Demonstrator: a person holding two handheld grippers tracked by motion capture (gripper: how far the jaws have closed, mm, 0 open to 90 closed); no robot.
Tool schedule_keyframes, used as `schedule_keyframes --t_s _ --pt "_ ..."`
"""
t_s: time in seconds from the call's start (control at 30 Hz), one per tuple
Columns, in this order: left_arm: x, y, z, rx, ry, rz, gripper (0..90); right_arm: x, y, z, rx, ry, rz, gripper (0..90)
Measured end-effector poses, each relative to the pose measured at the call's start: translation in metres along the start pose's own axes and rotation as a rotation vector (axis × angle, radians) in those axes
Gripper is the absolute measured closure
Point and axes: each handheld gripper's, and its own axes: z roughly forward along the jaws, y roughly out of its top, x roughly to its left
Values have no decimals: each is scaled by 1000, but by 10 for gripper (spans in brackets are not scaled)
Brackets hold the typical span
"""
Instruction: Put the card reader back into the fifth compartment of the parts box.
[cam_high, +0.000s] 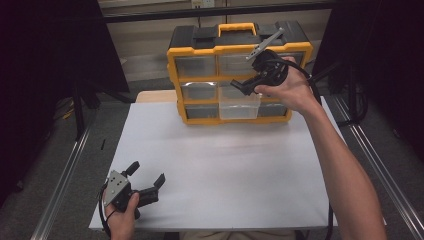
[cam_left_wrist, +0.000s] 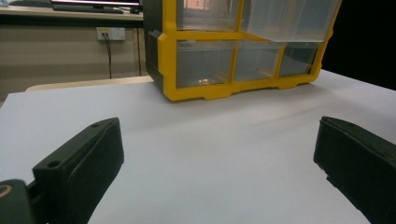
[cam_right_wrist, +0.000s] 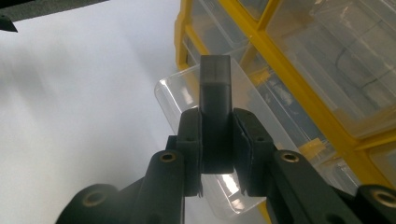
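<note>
Above the pulled-out clear drawer (cam_right_wrist: 205, 98) of the yellow organizer (cam_high: 239, 50), right gripper (cam_right_wrist: 215, 140) is clamped on a dark rectangular block (cam_right_wrist: 215, 116); a tilted release could catch the rim and drop it onto the table (cam_high: 220, 170). Left gripper (cam_high: 145, 182) sits well in front of the organizer, jaws wide apart, empty. Drawer contents and the block's lower end aren't readable.

I count one organizer (cam_high: 240, 50), one drawer (cam_high: 239, 106) pulled out of it, one dark block (cam_right_wrist: 215, 93), and my two grippers.
</note>
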Motion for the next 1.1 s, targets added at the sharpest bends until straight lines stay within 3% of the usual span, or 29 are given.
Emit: schedule_keyframes --t_s 0.53,1.1 --pt "1 0 -1 -4 0 -3 17 -14 2 15 65 -1 44 739" --pt "1 0 -1 1 -1 0 17 -21 -3 31 148 10 48 739"
